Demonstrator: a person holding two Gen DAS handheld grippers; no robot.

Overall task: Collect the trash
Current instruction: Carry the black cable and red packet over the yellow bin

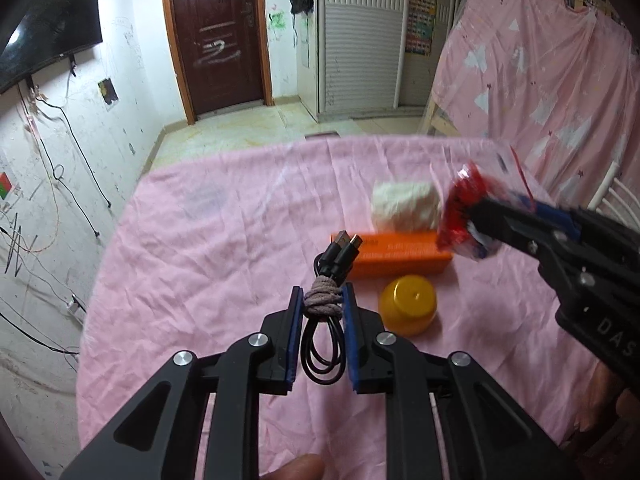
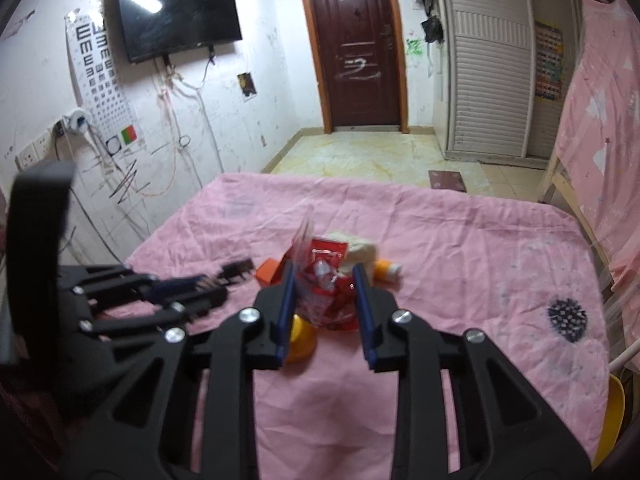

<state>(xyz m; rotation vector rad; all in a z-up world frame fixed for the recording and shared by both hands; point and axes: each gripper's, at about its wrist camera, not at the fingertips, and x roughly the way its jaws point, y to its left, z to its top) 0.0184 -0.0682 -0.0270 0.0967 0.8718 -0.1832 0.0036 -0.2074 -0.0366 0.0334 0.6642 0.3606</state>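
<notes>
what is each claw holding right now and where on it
The left claw is shut on a coiled black USB cable, pinching it at the cord tie around its middle. The right claw is shut on a crumpled red wrapper, gripped across its middle.

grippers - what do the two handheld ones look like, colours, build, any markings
Both are alike. The left gripper and right gripper are matte black plastic linkages with triangular cut-outs and round silver pivot bolts. Each finger carries a flat blue pad on its inner face. The right gripper's body shows white letters "DAS", cut off at the frame edge. No cables or sleeves show.
</notes>
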